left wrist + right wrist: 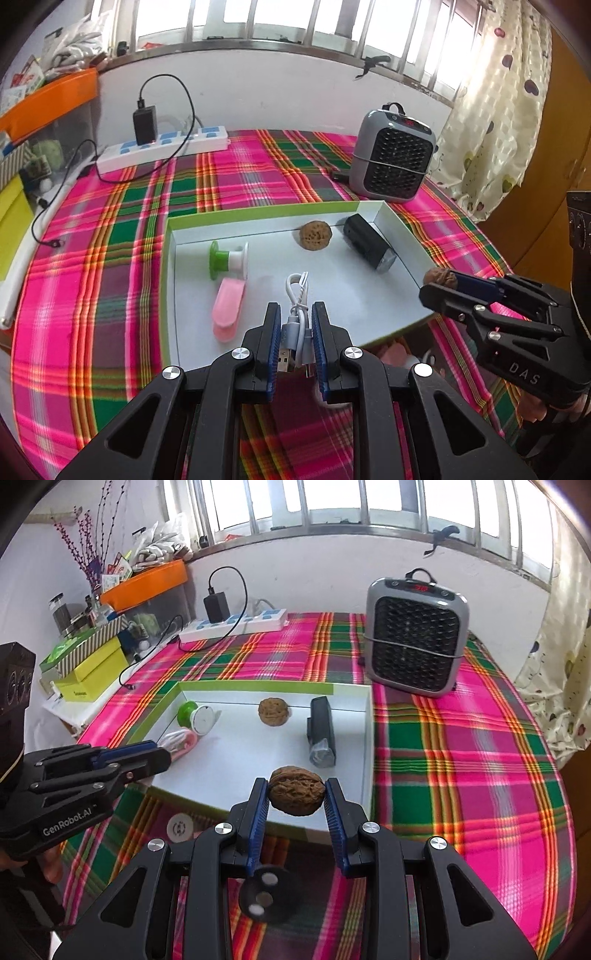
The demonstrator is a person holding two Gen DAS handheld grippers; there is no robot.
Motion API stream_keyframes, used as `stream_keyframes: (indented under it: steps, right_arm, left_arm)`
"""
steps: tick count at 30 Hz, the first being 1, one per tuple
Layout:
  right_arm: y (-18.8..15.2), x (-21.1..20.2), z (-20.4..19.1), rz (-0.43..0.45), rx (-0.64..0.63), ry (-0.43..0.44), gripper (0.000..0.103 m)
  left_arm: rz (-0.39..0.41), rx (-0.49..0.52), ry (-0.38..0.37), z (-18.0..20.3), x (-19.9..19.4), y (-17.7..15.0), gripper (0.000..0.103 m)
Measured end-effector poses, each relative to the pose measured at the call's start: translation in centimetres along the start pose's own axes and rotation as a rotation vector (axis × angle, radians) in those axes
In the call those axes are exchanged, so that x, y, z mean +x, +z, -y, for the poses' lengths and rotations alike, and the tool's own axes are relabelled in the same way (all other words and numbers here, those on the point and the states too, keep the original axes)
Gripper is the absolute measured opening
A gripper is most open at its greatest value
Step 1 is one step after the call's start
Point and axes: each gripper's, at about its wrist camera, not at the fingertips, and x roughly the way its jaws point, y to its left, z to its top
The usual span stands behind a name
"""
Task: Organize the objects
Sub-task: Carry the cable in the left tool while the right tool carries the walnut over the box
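A shallow white box (388,221) (367,716) with green edges lies on the plaid tablecloth. In it are a walnut (315,235) (273,710), a black device (369,247) (321,731), a green and white spool (227,260) (195,716) and a pink clip (229,308). My left gripper (295,314) (162,755) is shut on a coiled white USB cable (297,306) over the box's near edge. My right gripper (296,790) (430,286) is shut on a second walnut (296,791) (439,277), over the box's near right corner.
A grey fan heater (393,160) (415,635) stands behind the box at the right. A white power strip (162,149) (232,626) with a black charger and cable lies at the back left. Boxes and an orange tray crowd the left side. A black disc (266,893) lies under my right gripper.
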Motion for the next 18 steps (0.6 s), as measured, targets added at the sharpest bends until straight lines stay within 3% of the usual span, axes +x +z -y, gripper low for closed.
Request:
stream_keyframes:
  steps: [18]
  right_arm:
    - [0.5, 3.7, 0.9, -0.094, 0.011, 0.012, 0.032]
  left_arm:
    - [-0.046, 0.009, 0.012, -0.3, 4.1, 1.9, 0.015]
